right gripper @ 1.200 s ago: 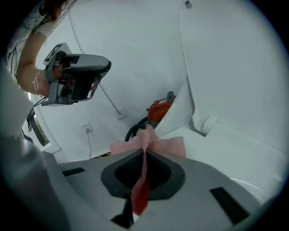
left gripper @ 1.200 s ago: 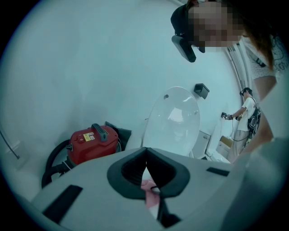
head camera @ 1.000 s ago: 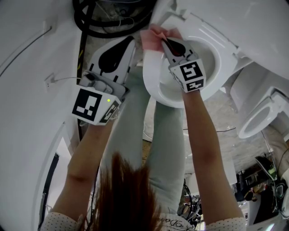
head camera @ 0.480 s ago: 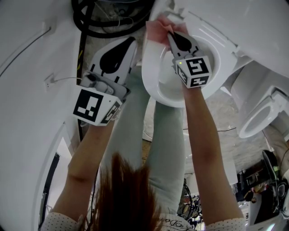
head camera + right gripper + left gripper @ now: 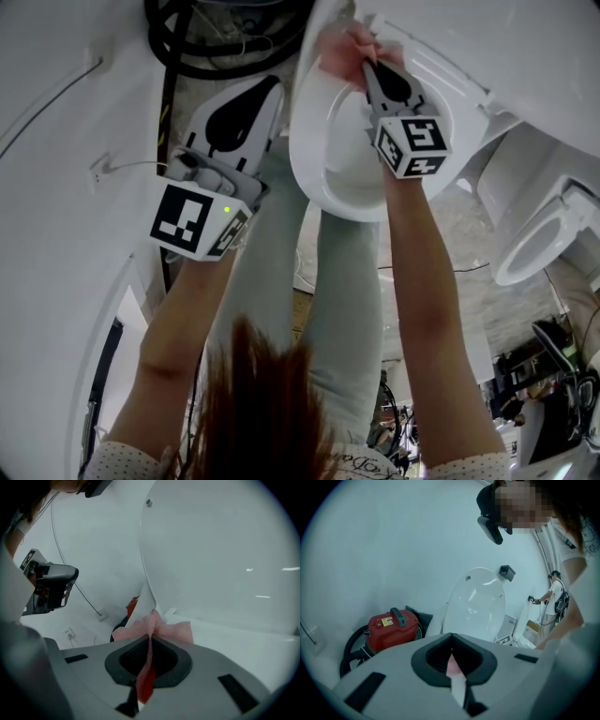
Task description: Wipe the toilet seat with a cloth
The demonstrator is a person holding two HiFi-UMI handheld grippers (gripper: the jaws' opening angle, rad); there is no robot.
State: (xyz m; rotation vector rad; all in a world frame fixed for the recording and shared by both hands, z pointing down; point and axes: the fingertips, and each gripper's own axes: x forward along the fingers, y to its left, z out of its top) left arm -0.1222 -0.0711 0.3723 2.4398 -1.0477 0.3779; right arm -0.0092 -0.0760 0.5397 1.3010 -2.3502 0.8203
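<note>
Cloth: A pink, open-weave cloth is pinched into a fold. Its loose edges are fanned out on the far rim of the seat, at the foot of the lid.
Right gripper: The right gripper, grey-shelled with black pads, is clamped tight on the cloth, the fabric bunched into a narrow strip between the jaws.
Left gripper: The left gripper is held to the left of the seat and apart from it. Its jaws are drawn together to a thin sliver, with nothing gripped.
Seat: A smooth, glossy white oval ring is seen from above.
Lid: The lid is raised, broad, curved and shiny, with streaks of reflected light.
Vacuum: A squat red canister vacuum with a black handle is set on the floor to the left of the toilet. A black ribbed hose is coiled beside it.
Hidden: The seat's right side is covered by the right gripper and the forearm. The hose is cut off at the head view's top edge. The vacuum's label is too small to read. The near end of the cloth is blurred between the pads.
</note>
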